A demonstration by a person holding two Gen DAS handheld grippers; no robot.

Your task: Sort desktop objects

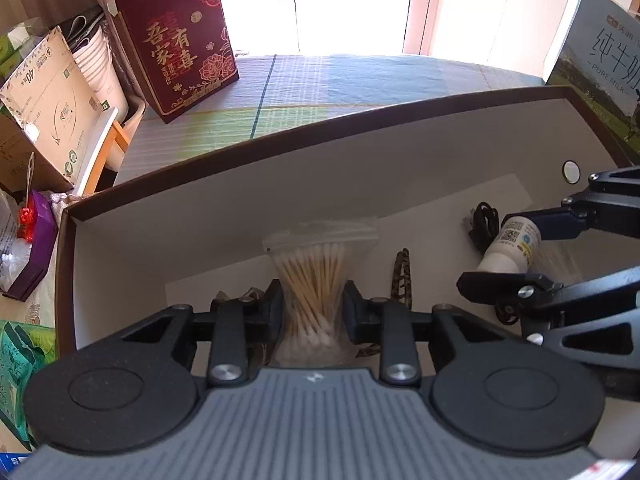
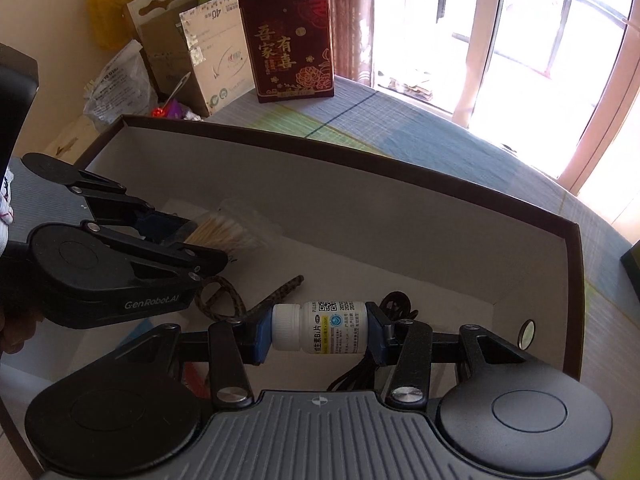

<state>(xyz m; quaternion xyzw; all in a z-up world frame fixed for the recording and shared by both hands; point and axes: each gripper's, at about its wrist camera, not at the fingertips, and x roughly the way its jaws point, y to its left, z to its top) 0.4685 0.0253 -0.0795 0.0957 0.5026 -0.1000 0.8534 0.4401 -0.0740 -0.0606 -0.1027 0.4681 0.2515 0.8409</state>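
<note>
Left gripper (image 1: pixel 313 312) clamped swab bag (image 1: pixel 316 280); right gripper (image 2: pixel 319 330) clamped bottle (image 2: pixel 320 326). Both best lowered fully into box (image 1: pixel 280 184) before release.

An open box (image 1: pixel 280 148) sat on the surface (image 1: pixel 304 92). Inside it, the left gripper (image 1: pixel 313 304) clasped a bag of cotton swabs (image 1: pixel 316 276), with a hair clip (image 1: pixel 403 278) lying just to its right. Further right in the box, the right gripper (image 2: pixel 319 330) held a pill bottle (image 2: pixel 320 327) sideways above a coiled cable (image 2: pixel 396 305). Behind the box, at the far left, a gift box (image 1: pixel 180 40) stood upright, and a milk carton (image 1: pixel 600 56) stood at the far right.
</note>
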